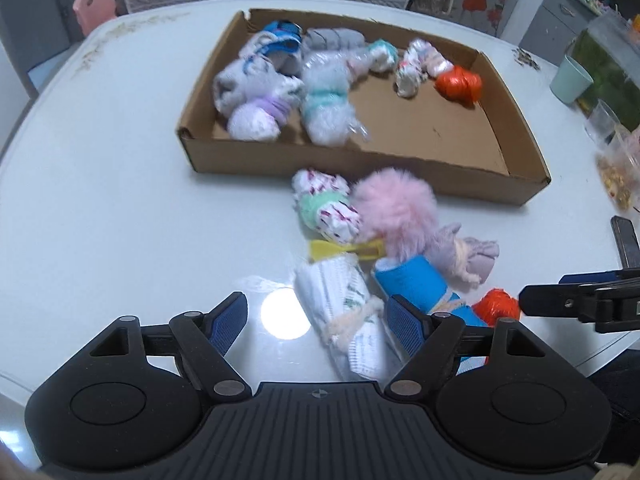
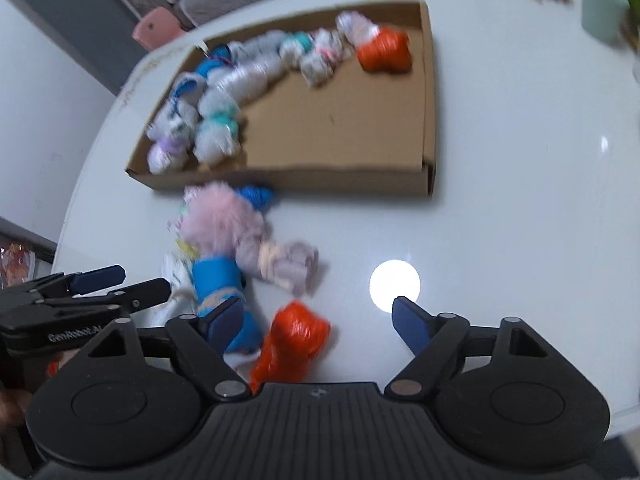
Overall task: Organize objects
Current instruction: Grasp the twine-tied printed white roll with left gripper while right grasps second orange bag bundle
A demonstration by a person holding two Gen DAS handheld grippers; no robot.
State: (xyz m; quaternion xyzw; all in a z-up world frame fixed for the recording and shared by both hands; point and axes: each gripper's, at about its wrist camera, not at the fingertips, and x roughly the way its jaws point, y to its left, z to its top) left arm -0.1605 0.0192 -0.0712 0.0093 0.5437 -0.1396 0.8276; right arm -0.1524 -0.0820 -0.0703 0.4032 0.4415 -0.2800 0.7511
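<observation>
Motion blur smears the rolled sock bundles inside the cardboard tray (image 2: pixel 348 176), hiding their patterns. The right gripper (image 1: pixel 524 300) is cut off by the picture's edge. The blue sock roll (image 2: pixel 216 276) lies partly hidden behind a gripper finger.

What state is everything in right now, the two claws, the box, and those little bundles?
Left gripper: open, white bundle between its fingers.
Right gripper: open, orange bundle between its fingers.
Cardboard box: open-topped, partly filled.
Pink fluffy bundle: on the table, outside the box.
</observation>
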